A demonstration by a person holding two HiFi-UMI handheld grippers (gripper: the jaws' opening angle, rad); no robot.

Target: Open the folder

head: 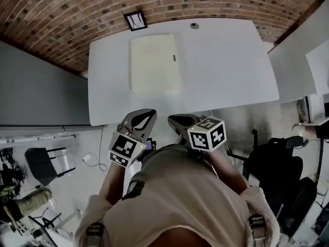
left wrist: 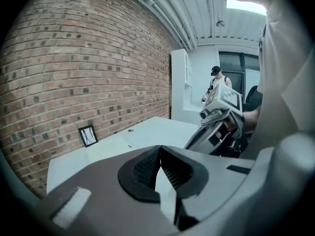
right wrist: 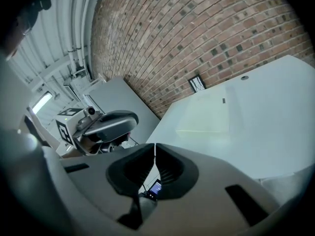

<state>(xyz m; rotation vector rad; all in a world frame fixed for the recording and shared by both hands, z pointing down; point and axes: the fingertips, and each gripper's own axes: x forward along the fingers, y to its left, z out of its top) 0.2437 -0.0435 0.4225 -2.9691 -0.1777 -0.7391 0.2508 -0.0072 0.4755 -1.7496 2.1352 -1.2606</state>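
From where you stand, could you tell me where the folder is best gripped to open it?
Probably the top cover at its right edge, beside the small dark tab, coming in low from the right. The folder lies flat and closed on the table, and that tab suggests the opening side.

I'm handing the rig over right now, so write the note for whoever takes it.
Left gripper: fingers shut, empty, held at the table's near edge, close to the person's body.
Right gripper: fingers also shut and empty, beside the left one.
Folder: pale yellow, lying flat and closed on the white table, toward its far left. Neither gripper touches it.
Done: nothing on the folder yet.
Left: reach the folder, take hold of its cover and open it.
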